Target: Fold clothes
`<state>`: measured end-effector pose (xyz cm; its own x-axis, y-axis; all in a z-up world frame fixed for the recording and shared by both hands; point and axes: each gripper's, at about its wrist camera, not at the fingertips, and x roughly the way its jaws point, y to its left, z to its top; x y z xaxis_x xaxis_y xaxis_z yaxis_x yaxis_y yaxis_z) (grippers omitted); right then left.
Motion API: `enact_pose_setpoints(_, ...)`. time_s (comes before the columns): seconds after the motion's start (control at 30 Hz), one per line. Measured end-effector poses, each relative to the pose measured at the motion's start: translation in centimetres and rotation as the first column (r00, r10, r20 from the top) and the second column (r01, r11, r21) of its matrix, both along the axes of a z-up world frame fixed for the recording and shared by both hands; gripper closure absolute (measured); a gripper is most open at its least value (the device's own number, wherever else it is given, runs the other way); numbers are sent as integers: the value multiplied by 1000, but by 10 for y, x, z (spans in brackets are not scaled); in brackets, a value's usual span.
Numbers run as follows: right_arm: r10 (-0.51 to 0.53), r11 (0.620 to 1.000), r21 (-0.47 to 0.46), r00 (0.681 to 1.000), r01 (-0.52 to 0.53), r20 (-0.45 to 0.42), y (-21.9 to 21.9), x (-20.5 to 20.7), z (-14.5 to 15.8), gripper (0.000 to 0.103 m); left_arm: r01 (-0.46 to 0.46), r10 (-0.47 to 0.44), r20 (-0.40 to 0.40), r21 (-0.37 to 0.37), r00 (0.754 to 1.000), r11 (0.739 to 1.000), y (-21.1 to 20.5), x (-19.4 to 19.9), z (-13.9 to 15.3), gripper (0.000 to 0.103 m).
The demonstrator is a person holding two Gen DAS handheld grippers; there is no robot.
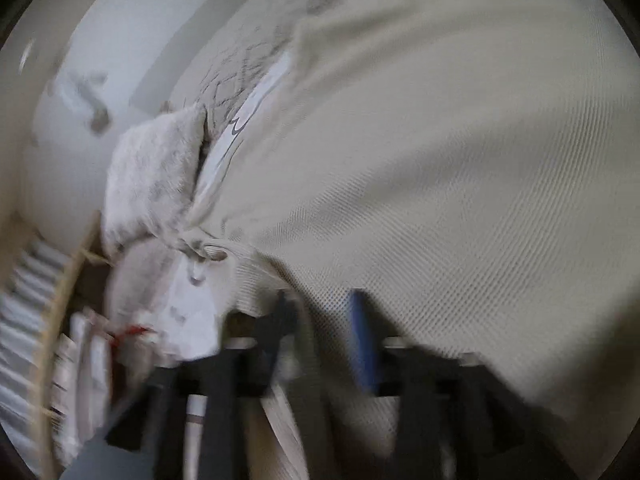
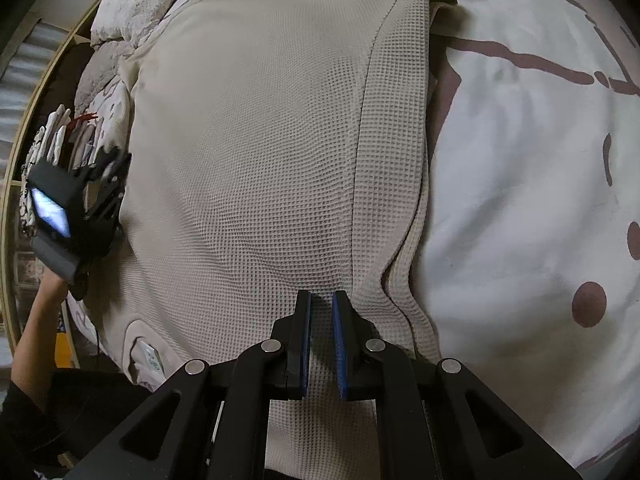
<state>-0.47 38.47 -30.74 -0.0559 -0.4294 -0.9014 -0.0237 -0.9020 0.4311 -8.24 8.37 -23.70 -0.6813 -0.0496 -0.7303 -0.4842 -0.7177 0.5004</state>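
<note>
A beige waffle-knit garment (image 2: pixel 260 152) lies spread on the bed, its right side folded inward along a seam (image 2: pixel 396 160). My right gripper (image 2: pixel 321 300) rests on the fabric near its lower middle, jaws slightly apart with no cloth between the tips. The left gripper (image 2: pixel 108 196) shows at the garment's left edge. In the blurred left wrist view my left gripper (image 1: pixel 320 300) is at the edge of the same garment (image 1: pixel 440 160), jaws apart; whether cloth is pinched cannot be told.
A white bedsheet with brown cartoon print (image 2: pixel 540 200) lies to the right. Fluffy white pillows (image 1: pixel 156 176) sit at the bed's head. A stack of folded clothes (image 2: pixel 60 136) and a round wooden frame (image 2: pixel 24 120) are on the left.
</note>
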Motion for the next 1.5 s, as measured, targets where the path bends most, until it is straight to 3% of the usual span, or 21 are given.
enact_pose_setpoints(0.07, -9, 1000, -12, 1000, 9, 8, 3, 0, -1, 93, -16, 1, 84, 183, 996, 983, -16, -2, 20, 36)
enact_pose_setpoints(0.13, -17, 1000, -18, 1000, 17, 12, 5, -1, -2, 93, -54, -3, 171, 328, 985, 943, -33, -7, 36, 35)
enact_pose_setpoints(0.23, -16, 1000, -12, 1000, 16, 10, -2, -2, -2, 93, -103, 9, 209, 440, 978, 892, -58, -12, 57, 36)
enact_pose_setpoints(0.33, -13, 1000, -5, 1000, 13, 4, -7, -3, -2, 93, -106, 65, 116, 395, 991, 912, -77, -18, 77, 35)
enact_pose_setpoints(0.43, -12, 1000, -11, 1000, 12, 3, -5, -3, -3, 93, -93, 93, 10, 219, 996, 971, -90, -19, 76, 35)
enact_pose_setpoints(0.53, -18, 999, -27, 1000, 18, 9, 1, -2, -5, 93, -78, 78, 5, 119, 997, 990, -97, -16, 64, 35)
enact_pose_setpoints(0.67, -28, 999, -43, 999, 28, 16, 4, -1, -6, 93, -32, 31, 42, 37, 999, 999, -87, -17, 44, 35)
enact_pose_setpoints(0.8, -32, 998, -51, 999, 32, 18, 6, -1, -6, 93, -93, 94, 7, -58, 996, 994, -81, -33, 27, 35)
enact_pose_setpoints(0.87, -15, 999, -38, 1000, 16, 6, 3, -1, -5, 93, -151, 150, -21, -64, 988, 986, -81, -42, 21, 35)
enact_pose_setpoints(0.97, 5, 1000, -17, 1000, -5, -3, -2, -2, -4, 93, -261, 262, -29, 15, 965, 965, -91, -58, 28, 35)
enact_pose_setpoints(1.03, 14, 1000, -8, 1000, -14, -7, -3, -2, -4, 93, -349, 353, -9, 131, 936, 928, -113, -61, 43, 34)
enact_pose_setpoints(1.17, 49, 999, 18, 998, -49, -27, -7, 0, -3, 93, -472, 485, 17, 260, 874, 842, -168, -63, 63, 32)
enact_pose_setpoints(1.27, 66, 997, 36, 997, -65, -38, -9, 1, -2, 93, -572, 549, 176, 363, 817, 735, -217, -67, 64, 24)
enact_pose_setpoints(1.4, 73, 996, 53, 996, -70, -45, -11, 1, -2, 93, -669, 524, 417, 416, 742, 616, -253, -65, 56, 23)
enact_pose_setpoints(1.5, 72, 995, 66, 996, -69, -43, -13, 1, -1, 93, -684, 497, 476, 414, 725, 601, -253, -46, 58, 26)
